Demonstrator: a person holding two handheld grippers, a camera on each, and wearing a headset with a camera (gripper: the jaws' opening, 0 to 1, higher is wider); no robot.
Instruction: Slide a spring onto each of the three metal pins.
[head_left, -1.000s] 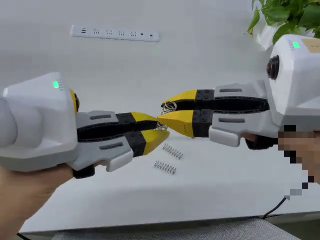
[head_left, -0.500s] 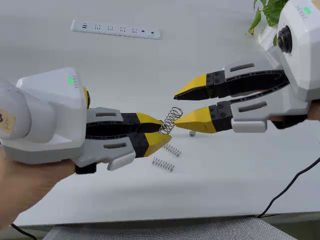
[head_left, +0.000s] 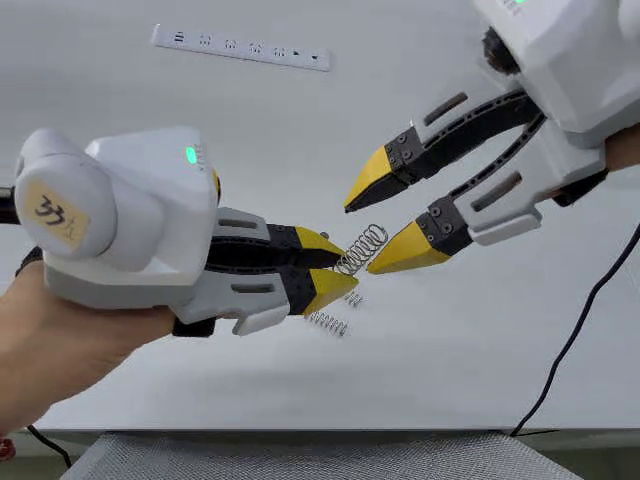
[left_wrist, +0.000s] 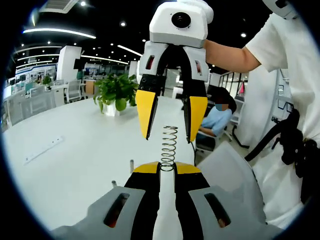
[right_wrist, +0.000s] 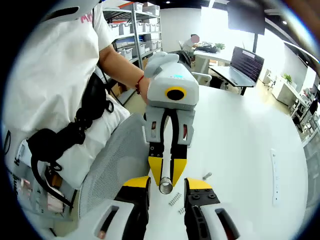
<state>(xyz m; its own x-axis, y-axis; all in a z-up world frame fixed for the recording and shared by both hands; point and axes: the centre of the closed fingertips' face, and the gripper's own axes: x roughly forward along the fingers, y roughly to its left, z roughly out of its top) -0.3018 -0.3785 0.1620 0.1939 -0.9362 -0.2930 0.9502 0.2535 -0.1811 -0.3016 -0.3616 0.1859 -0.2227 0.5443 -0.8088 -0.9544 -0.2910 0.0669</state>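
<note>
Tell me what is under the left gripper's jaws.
Two loose springs lie on the white table below the left gripper; its yellow tip partly covers one. Anything beneath its body is hidden.

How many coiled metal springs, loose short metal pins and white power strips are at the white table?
coiled metal springs: 3, one in the left gripper, two lying on the white table
short metal pins, loose on the table: 2
white power strip: 1
total: 6
</note>
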